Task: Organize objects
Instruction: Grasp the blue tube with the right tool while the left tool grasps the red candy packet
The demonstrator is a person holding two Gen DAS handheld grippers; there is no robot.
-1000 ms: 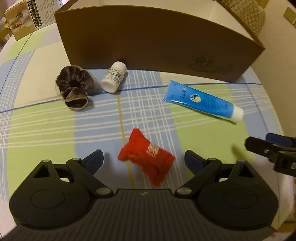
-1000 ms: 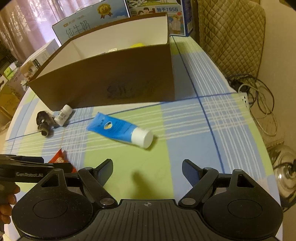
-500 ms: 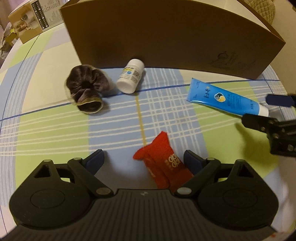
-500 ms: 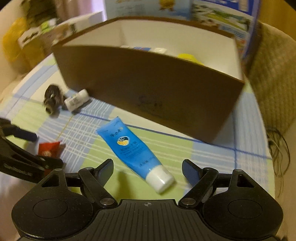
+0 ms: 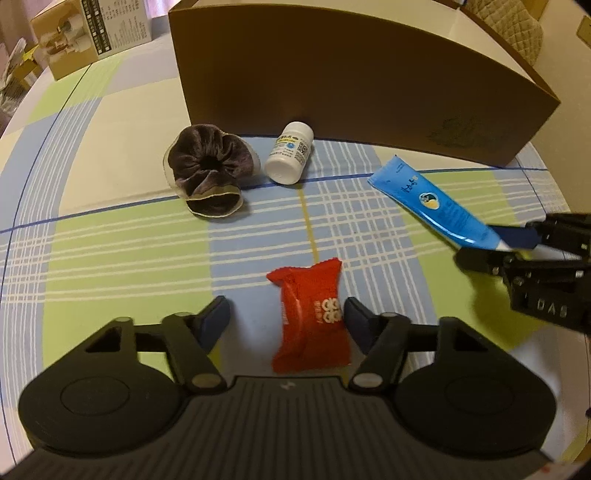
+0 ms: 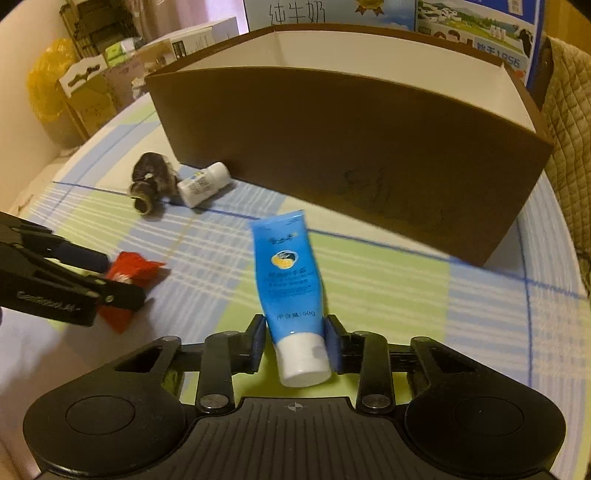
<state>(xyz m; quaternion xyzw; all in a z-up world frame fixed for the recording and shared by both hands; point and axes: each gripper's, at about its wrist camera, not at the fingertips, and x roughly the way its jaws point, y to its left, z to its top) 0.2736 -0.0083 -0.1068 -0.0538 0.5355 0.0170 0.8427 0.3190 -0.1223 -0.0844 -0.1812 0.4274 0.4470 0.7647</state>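
Observation:
A red pouch [image 5: 312, 319] lies on the checked tablecloth between the open jaws of my left gripper [image 5: 284, 314]; it also shows in the right wrist view [image 6: 127, 277]. My right gripper [image 6: 295, 341] is shut on the cap end of a blue tube [image 6: 290, 277]; the tube also shows in the left wrist view [image 5: 432, 201]. A dark scrunchie [image 5: 210, 171] and a small white bottle [image 5: 290, 158] lie in front of the brown cardboard box [image 5: 351, 81], whose inside is white [image 6: 369, 51].
A printed carton [image 5: 92, 37] stands at the table's far left. Milk cartons [image 6: 472, 22] stand behind the box. A quilted chair back [image 6: 569, 122] is at the right. More boxes and a yellow bag [image 6: 44, 85] stand off the table's left.
My right gripper swung left and closed on the blue tube's cap end. My left gripper moved forward, so the red pouch now sits between its jaws.

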